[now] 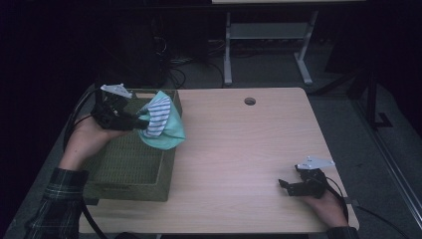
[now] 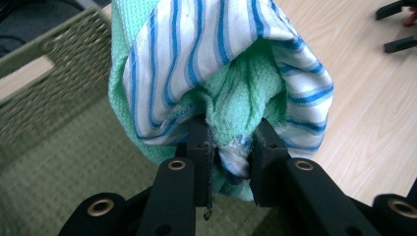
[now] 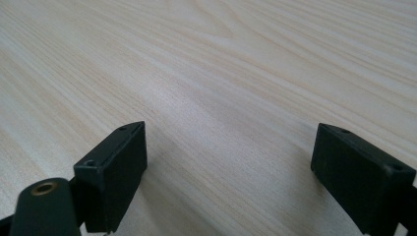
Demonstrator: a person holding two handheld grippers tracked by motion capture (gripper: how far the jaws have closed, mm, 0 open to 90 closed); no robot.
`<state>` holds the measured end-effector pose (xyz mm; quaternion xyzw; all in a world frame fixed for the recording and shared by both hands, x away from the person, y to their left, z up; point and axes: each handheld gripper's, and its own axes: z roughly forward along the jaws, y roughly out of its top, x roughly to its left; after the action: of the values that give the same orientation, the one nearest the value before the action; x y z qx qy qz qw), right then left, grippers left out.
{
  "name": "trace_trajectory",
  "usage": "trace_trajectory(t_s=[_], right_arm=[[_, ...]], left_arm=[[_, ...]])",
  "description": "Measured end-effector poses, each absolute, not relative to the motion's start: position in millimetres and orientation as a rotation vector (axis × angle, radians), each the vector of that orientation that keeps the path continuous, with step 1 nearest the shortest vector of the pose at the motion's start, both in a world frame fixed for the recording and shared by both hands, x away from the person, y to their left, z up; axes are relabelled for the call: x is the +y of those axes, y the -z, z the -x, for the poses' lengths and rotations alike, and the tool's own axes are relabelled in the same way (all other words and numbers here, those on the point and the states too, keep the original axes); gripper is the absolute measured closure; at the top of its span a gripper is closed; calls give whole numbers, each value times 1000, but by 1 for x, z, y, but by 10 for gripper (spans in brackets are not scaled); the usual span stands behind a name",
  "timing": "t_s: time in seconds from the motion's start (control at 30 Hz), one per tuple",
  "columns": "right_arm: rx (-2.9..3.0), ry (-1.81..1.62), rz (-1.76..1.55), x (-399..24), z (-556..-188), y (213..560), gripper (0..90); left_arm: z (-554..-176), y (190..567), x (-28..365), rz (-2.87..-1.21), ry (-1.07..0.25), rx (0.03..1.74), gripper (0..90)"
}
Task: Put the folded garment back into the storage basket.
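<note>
Left gripper clamps cloth bundle above basket edge.

Soft terry and striped woven cloth, coarse woven basket, smooth matt wood-grain table.

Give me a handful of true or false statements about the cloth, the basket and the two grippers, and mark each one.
1. The left gripper is clamped on a bunched cloth that is green with a blue-striped white part. True.
2. The cloth lies flat on the table. False: it hangs in the gripper above the right edge of the green woven basket.
3. The right gripper holds a second cloth. False: its jaws stand wide apart with only bare wood between them.
4. The basket sits on the left part of the table. True.
5. The right gripper is low over the table's right near corner. True.
</note>
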<state>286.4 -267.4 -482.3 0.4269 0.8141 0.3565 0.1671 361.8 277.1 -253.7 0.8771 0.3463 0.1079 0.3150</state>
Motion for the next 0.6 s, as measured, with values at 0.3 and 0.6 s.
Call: trace_trajectory(t_s=[0.3, 0.6], right_arm=[[2315, -1014, -1212, -268, -287, 482, 135], [2314, -1014, -1213, -268, -287, 482, 134]], left_arm=[[-359, 259, 307, -2288, -325, 1001, 736], [-364, 275, 329, -2274, -343, 1092, 736]])
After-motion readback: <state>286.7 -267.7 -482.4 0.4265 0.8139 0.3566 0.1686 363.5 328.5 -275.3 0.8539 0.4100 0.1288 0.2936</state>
